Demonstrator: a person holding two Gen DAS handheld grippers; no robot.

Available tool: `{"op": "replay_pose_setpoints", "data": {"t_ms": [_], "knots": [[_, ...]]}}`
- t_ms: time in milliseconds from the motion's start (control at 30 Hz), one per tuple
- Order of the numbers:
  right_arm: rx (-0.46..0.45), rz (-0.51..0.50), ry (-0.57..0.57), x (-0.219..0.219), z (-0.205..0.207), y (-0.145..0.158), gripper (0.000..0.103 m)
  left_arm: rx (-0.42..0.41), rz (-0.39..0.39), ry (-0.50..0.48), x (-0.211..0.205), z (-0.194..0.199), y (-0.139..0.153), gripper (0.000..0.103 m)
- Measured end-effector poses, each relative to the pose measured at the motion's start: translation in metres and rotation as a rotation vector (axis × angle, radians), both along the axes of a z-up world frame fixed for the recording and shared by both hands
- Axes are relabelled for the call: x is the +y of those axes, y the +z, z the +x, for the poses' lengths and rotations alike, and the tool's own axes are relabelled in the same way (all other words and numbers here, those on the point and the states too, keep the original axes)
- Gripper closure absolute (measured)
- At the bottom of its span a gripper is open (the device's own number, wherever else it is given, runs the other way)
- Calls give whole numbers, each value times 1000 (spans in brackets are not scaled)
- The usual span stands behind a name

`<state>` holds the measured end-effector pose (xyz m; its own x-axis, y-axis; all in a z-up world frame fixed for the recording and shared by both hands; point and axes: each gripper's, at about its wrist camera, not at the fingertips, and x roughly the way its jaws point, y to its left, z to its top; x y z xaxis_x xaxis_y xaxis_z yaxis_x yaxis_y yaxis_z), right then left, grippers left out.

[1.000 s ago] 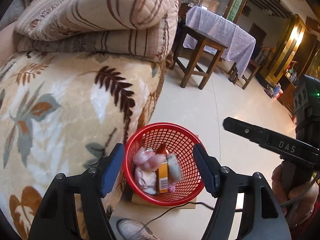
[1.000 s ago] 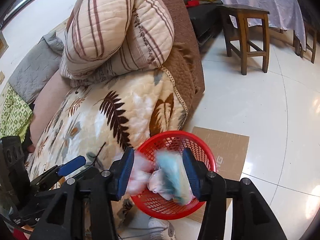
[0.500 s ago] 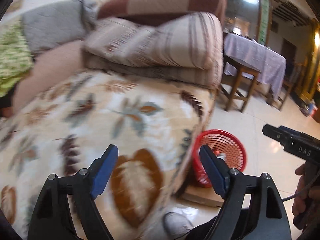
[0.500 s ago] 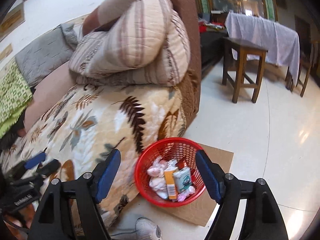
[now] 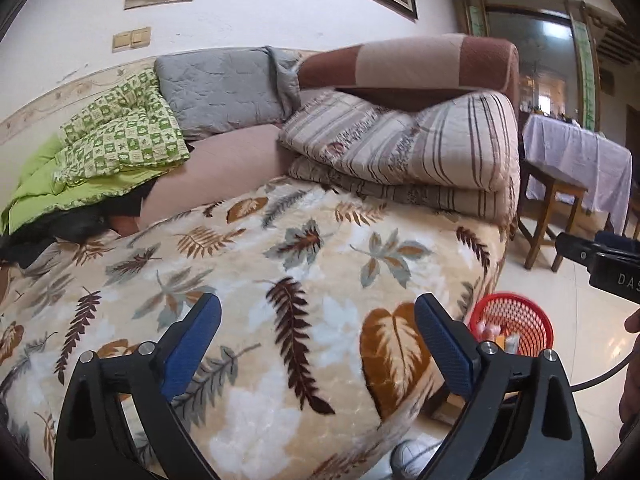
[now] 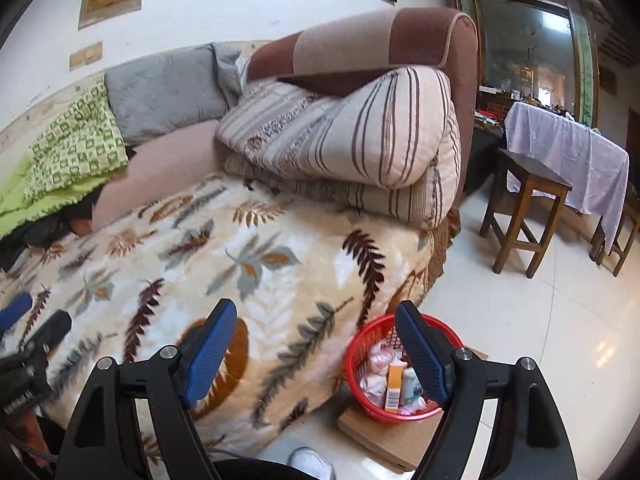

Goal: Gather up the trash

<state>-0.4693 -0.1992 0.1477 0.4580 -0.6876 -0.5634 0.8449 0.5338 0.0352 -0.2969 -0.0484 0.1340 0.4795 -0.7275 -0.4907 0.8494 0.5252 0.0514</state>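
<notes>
Now both grippers point over the leaf-print plush blanket (image 5: 280,300) on the sofa rather than down into the red plastic mesh basket (image 6: 356,360), as a second ago. The left gripper (image 5: 318,344) and right gripper (image 6: 314,354) are opening, jaws wide, nothing between them; the wrappers the right one held are released. Drop looks done, so probably a search for more trash next; none shows on the blanket. The basket sits on flat cardboard (image 6: 380,436) on the floor beside the sofa, holding pinkish crumpled wrappers (image 6: 374,376), an orange carton (image 6: 393,386) and a pale packet (image 6: 410,384).
</notes>
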Motion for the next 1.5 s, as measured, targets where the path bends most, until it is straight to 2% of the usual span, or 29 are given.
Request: {"op": "replay_pose_setpoints", "data": {"t_ms": [167, 233, 333, 500, 633, 733, 833, 1000, 1133, 1500], "knots": [[39, -41, -65, 21, -9, -11, 16, -2, 65, -27, -4, -15, -13, 6], [39, -31, -105, 30, -20, -21, 14, -3, 55, -29, -6, -18, -16, 6], [14, 5, -134, 45, -37, -41, 14, -58, 47, -16, -8, -24, -16, 3], [-30, -8, -212, 39, -52, -34, 13, -50, 42, -17, -10, -22, -14, 2], [-1, 9, -179, 39, -38, -41, 13, -98, 78, 42, -16, -20, -12, 2], [11, -7, -152, 42, -28, -41, 13, -84, 112, 39, -21, -16, -14, 2], [25, -17, -136, 43, -21, -41, 13, -53, 109, 26, -21, -12, -18, 2], [34, 7, -149, 38, -19, -48, 12, -58, 99, 35, -20, -8, -28, 2], [55, 33, -168, 34, -18, -54, 12, -30, 114, 24, -24, -5, -34, 2], [84, 31, -174, 33, -12, -59, 12, -3, 122, 33, -25, 2, -40, 2]]}}
